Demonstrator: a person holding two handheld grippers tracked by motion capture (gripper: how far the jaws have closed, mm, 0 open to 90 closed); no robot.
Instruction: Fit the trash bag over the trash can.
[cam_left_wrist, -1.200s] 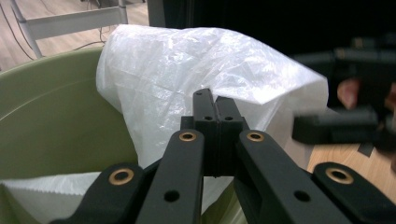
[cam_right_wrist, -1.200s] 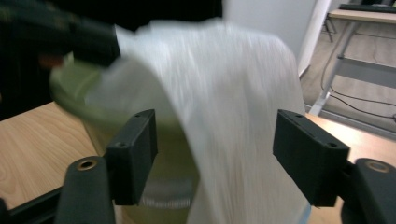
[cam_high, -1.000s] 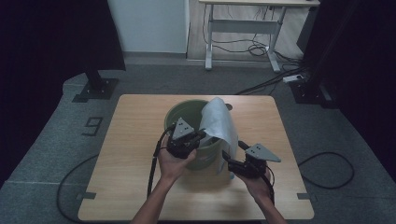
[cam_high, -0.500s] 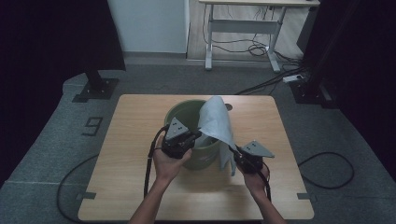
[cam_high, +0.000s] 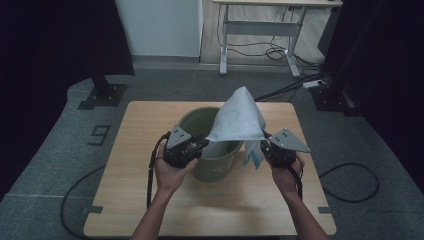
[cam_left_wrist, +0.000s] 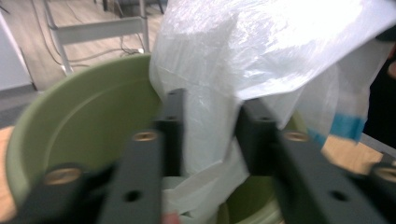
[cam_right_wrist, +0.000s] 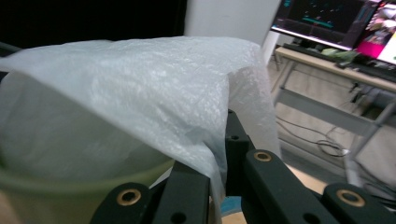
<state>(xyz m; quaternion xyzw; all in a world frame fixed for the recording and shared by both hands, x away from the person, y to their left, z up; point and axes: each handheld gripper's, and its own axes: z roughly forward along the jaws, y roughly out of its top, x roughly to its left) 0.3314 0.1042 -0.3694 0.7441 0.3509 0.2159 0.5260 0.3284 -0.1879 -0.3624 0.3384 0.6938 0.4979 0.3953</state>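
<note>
A pale green bucket stands at the middle of the wooden table. A white plastic bag rises in a tent shape over the bucket's right half, and part of it hangs inside. My right gripper is just right of the rim. In the right gripper view my right gripper is shut on the bag's film. My left gripper is at the bucket's near left rim. In the left gripper view my left gripper has its jaws apart with bag film hanging between them above the bucket.
A desk frame with loose cables stands behind the table. Black stand bases sit on the floor at the back left and back right. A cable loops on the floor to the right. A monitor glows on a desk.
My right gripper has lifted away from the person toward the bucket's rim, carrying the bag's edge with it. The bag now spreads wider over the bucket. My left gripper has barely moved.
</note>
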